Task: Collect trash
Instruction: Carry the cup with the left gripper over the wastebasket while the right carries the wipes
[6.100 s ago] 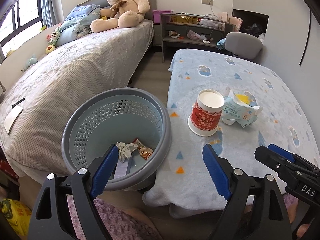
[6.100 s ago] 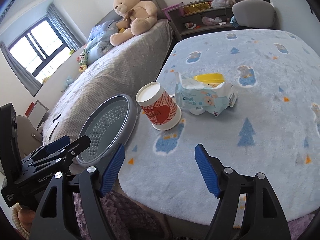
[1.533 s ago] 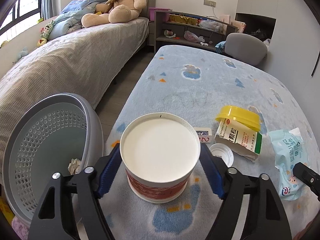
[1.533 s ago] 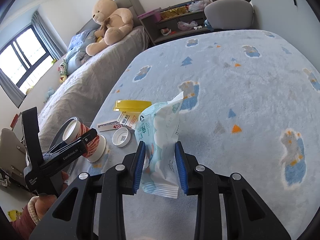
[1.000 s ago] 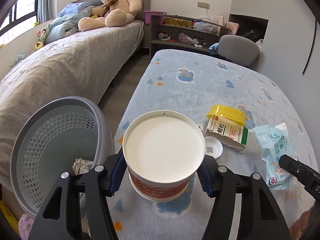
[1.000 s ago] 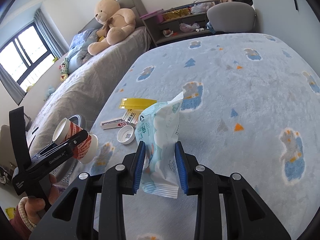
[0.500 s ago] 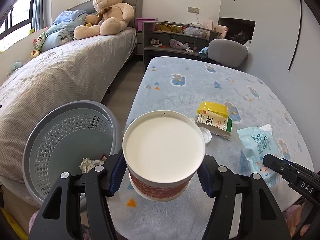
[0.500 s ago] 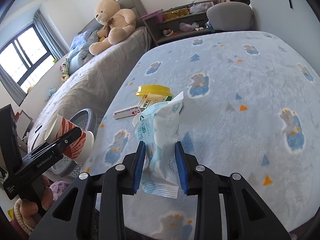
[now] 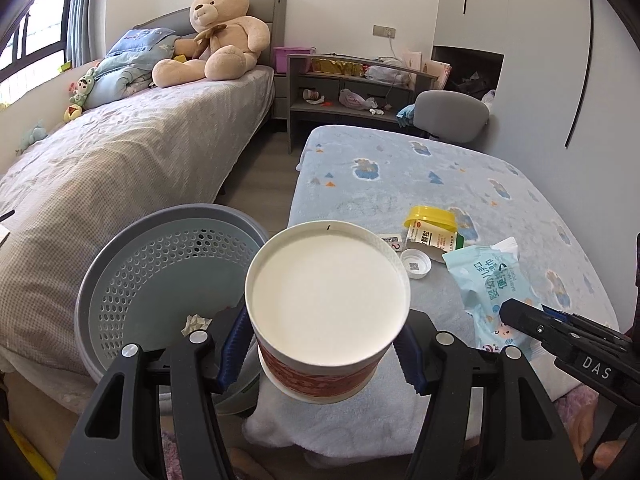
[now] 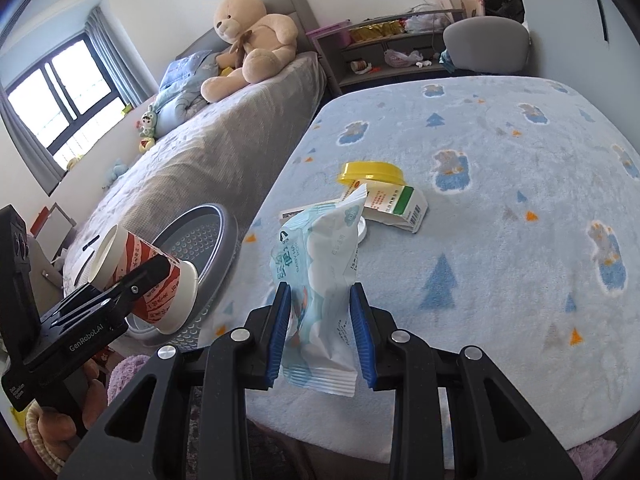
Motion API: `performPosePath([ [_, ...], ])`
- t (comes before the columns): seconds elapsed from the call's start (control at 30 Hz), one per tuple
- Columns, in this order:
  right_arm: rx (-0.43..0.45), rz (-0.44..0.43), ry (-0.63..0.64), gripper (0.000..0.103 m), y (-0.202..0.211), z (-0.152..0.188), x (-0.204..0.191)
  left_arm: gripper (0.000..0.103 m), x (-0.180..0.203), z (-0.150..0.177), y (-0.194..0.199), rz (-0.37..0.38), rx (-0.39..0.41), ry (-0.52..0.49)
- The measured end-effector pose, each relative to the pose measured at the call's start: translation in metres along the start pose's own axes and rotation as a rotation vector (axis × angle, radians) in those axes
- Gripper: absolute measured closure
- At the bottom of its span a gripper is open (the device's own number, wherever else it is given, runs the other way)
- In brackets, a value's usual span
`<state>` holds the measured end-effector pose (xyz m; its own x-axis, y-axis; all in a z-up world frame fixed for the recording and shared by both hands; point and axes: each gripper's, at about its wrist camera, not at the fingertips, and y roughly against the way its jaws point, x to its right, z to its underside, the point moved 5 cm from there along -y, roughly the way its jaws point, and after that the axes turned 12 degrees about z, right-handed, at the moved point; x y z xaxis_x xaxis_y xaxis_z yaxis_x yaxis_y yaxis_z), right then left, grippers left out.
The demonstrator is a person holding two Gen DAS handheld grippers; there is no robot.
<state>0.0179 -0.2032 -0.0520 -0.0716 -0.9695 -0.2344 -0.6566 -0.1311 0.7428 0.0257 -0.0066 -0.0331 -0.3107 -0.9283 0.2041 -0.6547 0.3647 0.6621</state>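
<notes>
My left gripper (image 9: 322,350) is shut on a red and white paper cup (image 9: 326,304) and holds it in the air at the table's near left corner, beside the grey perforated trash basket (image 9: 132,276). The cup (image 10: 148,284) and basket (image 10: 208,248) also show in the right wrist view. My right gripper (image 10: 320,328) is shut on a light blue wet-wipes packet (image 10: 320,272), lifted above the table; the packet (image 9: 486,284) shows at the right of the left wrist view. Crumpled paper (image 9: 196,323) lies in the basket.
On the blue blanket-covered table (image 10: 500,184) lie a yellow lid (image 10: 370,172), a medicine box (image 10: 394,202), a small white cap (image 9: 416,264) and a flat card (image 9: 390,240). A bed (image 9: 100,168) with a teddy bear stands left; a shelf and grey chair (image 9: 450,114) stand behind.
Both grippers have pulled back toward the table's near edge and risen, the left with the cup, the right with the packet. The cup now hangs next to the basket's rim.
</notes>
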Motion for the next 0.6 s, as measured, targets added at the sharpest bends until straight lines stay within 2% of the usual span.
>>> performPosePath([
  [0.6, -0.013, -0.044, 0.097, 0.073, -0.009, -0.003, -0.08, 0.043, -0.066, 0.003, 0.038, -0.03, 0.044, 0.06],
])
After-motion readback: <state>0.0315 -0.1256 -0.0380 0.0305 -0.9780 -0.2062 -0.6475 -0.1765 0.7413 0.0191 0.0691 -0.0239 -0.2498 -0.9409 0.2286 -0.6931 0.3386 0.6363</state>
